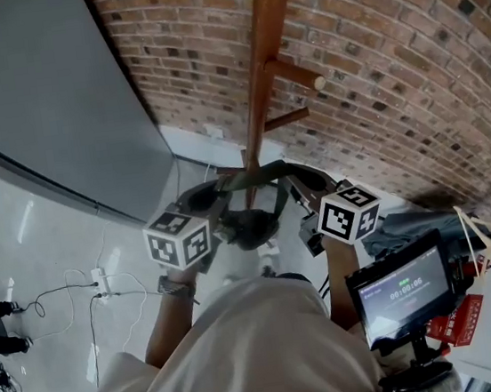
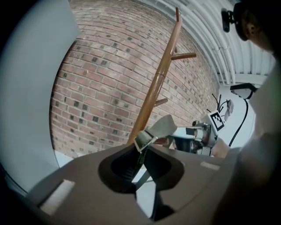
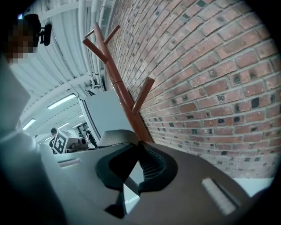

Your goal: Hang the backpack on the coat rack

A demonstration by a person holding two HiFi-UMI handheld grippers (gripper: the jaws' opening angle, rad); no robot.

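Observation:
The wooden coat rack [image 1: 264, 63] stands before the brick wall, two pegs [image 1: 297, 74] jutting right. Below them a dark backpack [image 1: 250, 228] hangs from its grey-green strap [image 1: 252, 177], stretched between both grippers close to the pole. My left gripper [image 1: 221, 225] is shut on the strap's left end; in the left gripper view the webbing [image 2: 148, 139] is pinched at the jaw tips [image 2: 141, 149], with the pole [image 2: 156, 88] just behind. My right gripper [image 1: 308, 227] is shut on the right end; the strap [image 3: 115, 137] runs left from its jaws [image 3: 137, 149] beside the pole [image 3: 125, 99].
A large grey panel [image 1: 45, 100] leans at the left. Cables and a power strip [image 1: 100, 281] lie on the pale floor. At the right are a small screen on a stand [image 1: 402, 291], a grey cloth [image 1: 411, 227] and a red packet [image 1: 455, 320].

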